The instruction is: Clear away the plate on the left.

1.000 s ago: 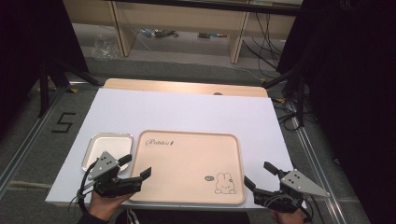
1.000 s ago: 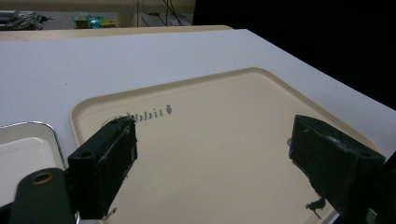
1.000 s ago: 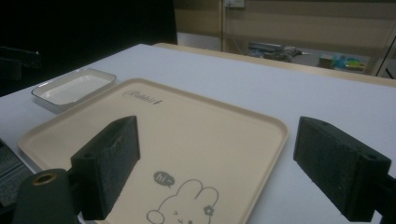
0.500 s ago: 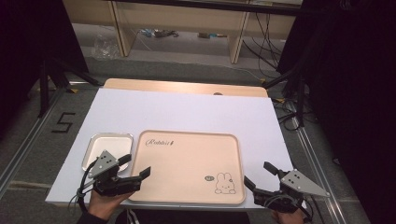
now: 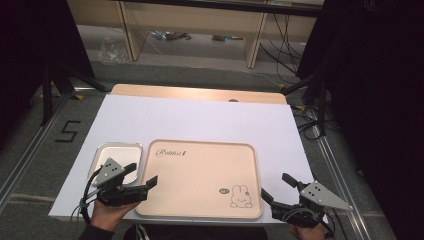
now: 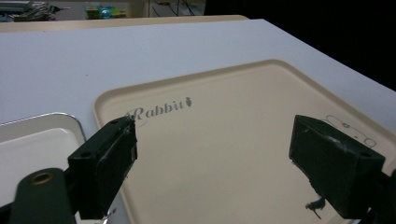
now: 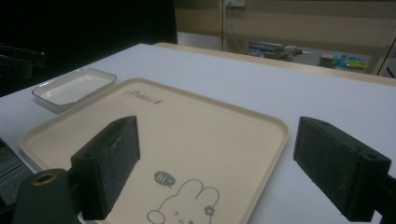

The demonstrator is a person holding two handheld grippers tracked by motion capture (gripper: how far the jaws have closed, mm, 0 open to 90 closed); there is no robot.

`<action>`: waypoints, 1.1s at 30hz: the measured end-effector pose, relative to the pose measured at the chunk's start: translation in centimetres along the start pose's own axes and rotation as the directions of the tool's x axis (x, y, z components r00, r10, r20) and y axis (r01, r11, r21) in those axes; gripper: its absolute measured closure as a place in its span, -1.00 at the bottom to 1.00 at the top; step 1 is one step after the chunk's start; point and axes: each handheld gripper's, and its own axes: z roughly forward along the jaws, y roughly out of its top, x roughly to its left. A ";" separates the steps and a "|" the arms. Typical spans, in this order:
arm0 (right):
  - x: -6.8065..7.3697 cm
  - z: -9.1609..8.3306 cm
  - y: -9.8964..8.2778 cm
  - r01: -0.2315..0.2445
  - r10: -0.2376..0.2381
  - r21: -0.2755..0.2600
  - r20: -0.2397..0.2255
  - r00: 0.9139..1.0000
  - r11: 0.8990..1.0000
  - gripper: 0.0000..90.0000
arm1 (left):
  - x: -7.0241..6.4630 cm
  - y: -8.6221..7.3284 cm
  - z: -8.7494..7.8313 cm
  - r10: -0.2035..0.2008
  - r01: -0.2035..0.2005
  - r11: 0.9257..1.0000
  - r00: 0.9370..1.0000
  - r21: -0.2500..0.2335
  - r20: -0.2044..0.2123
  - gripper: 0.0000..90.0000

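Note:
A beige tray (image 5: 200, 175) with a rabbit drawing and the word "Rabbit" lies on the white table near its front edge, with nothing on it. A small white metal-rimmed dish (image 5: 116, 152) sits just left of it. My left gripper (image 5: 141, 174) is open at the tray's front left corner, its jaws wide over the tray (image 6: 224, 154) and the dish (image 6: 32, 149) beside its left jaw. My right gripper (image 5: 276, 186) is open at the tray's front right corner, its jaws spread above the rabbit drawing (image 7: 187, 205); farther off lies the dish (image 7: 74, 87).
The white table top (image 5: 200, 120) stretches back to a wooden strip (image 5: 200, 94). Beyond it are wooden shelf legs and cables on the floor (image 5: 175, 36). A tripod leg (image 5: 47, 85) stands left and dark curtains with cables (image 5: 320, 90) stand right.
The left gripper has shifted slightly forward and left along the tray's front left corner. The right gripper has barely moved.

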 end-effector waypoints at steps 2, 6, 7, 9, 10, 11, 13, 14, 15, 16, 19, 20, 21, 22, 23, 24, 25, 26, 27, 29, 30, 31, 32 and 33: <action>0.2 -0.1 0.0 -0.036 0.037 0.023 -0.016 0.999 0.999 -0.66 | 0.5 0.1 0.0 -0.008 0.008 1.000 1.000 0.007 -0.016 -0.67; 0.2 -0.1 0.0 -0.042 0.042 0.023 -0.010 0.999 0.999 -0.66 | 2.3 0.5 -0.4 -0.023 0.025 0.999 0.997 0.030 -0.068 -0.67; 0.2 -0.1 0.0 -0.040 0.040 0.022 -0.015 0.999 0.999 -0.66 | 2.8 0.5 -0.6 -0.044 0.046 0.999 0.996 0.027 -0.078 -0.67; 0.4 -0.1 0.0 -0.068 0.069 0.028 -0.031 0.997 0.997 -0.66 | 3.4 0.5 -0.8 -0.059 0.062 0.998 0.994 0.024 -0.097 -0.67; 0.2 -0.1 0.0 -0.057 0.058 0.023 -0.040 0.998 0.998 -0.66 | 4.6 0.6 -1.2 -0.077 0.081 0.996 0.988 0.025 -0.134 -0.67; 0.2 -0.1 0.0 -0.057 0.058 0.023 -0.040 0.998 0.998 -0.66 | 4.6 0.6 -1.2 -0.077 0.081 0.996 0.988 0.025 -0.134 -0.67; 0.3 -0.2 0.0 -0.054 0.054 0.016 -0.019 0.998 0.998 -0.66 | 6.4 0.5 -1.7 -0.094 0.104 0.994 0.975 0.043 -0.200 -0.67; 0.2 -0.1 0.0 -0.039 0.039 0.011 -0.020 0.999 0.999 -0.66 | 7.0 0.5 -1.8 -0.100 0.115 0.992 0.971 0.055 -0.219 -0.67; 0.4 -0.1 0.0 -0.059 0.059 0.015 -0.021 0.998 0.998 -0.66 | 7.7 0.4 -1.9 -0.113 0.130 0.990 0.967 0.060 -0.230 -0.67; 0.4 -0.1 0.0 -0.056 0.056 0.015 -0.022 0.998 0.998 -0.66 | 8.4 0.4 -1.8 -0.127 0.147 0.987 0.961 0.064 -0.247 -0.67; 0.1 0.0 0.1 -0.008 0.008 -0.002 -0.011 1.000 1.000 -0.66 | 10.3 0.1 -1.7 -0.158 0.191 0.978 0.942 0.085 -0.295 -0.66; 0.1 0.0 0.1 -0.008 0.008 -0.002 -0.011 1.000 1.000 -0.66 | 10.3 0.1 -1.7 -0.158 0.191 0.978 0.942 0.085 -0.295 -0.66; 0.1 -0.1 0.1 -0.009 0.009 0.002 -0.014 1.000 1.000 -0.66 | 11.4 -0.1 -1.6 -0.170 0.213 0.972 0.930 0.101 -0.326 -0.65; 0.0 0.0 0.0 -0.002 0.002 -0.005 -0.009 1.000 1.000 -0.66 | 11.4 -0.1 -1.6 -0.170 0.213 0.972 0.930 0.101 -0.326 -0.64; 0.0 0.0 0.0 -0.002 0.002 -0.005 -0.009 1.000 1.000 -0.66 | 11.9 -0.1 -1.6 -0.178 0.225 0.968 0.925 0.107 -0.336 -0.64; 0.1 0.0 0.0 -0.021 0.021 0.008 -0.017 1.000 1.000 -0.66 | 12.8 -0.3 -1.5 -0.159 0.222 0.966 0.915 0.134 -0.370 -0.59; 0.1 0.0 0.0 -0.021 0.021 0.008 -0.017 1.000 1.000 -0.66 | 12.8 -0.3 -1.5 -0.159 0.222 0.966 0.915 0.134 -0.370 -0.58; 0.2 -0.1 0.0 -0.031 0.032 0.014 -0.020 0.999 0.999 -0.66 | 13.2 -0.4 -1.4 -0.150 0.224 0.963 0.907 0.148 -0.394 -0.57; 0.2 -0.1 0.0 -0.031 0.032 0.014 -0.020 0.999 0.999 -0.66 | 13.8 -0.6 -1.4 -0.143 0.224 0.961 0.905 0.164 -0.401 -0.57; 0.3 0.0 0.0 -0.029 0.028 -0.011 -0.011 1.000 1.000 -0.66 | 15.1 -1.0 -1.4 -0.169 0.257 0.951 0.896 0.171 -0.410 -0.46; 0.1 -0.1 0.0 -0.015 0.015 -0.002 -0.014 1.000 1.000 -0.66 | 15.4 -1.0 -1.4 -0.187 0.275 0.947 0.893 0.165 -0.410 -0.42; 0.1 -0.1 0.0 -0.007 0.007 -0.002 -0.013 1.000 1.000 -0.66 | 15.8 -1.1 -1.5 -0.165 0.266 0.942 0.898 0.203 -0.408 -0.35; 0.1 -0.1 0.1 -0.011 0.011 -0.002 -0.013 1.000 1.000 -0.66 | 15.8 -1.1 -1.5 -0.165 0.266 0.942 0.898 0.203 -0.408 -0.30; 0.1 -0.1 0.1 -0.022 0.022 0.006 -0.019 1.000 1.000 -0.66 | 16.3 -1.3 -1.3 -0.166 0.275 0.934 0.899 0.227 -0.406 -0.25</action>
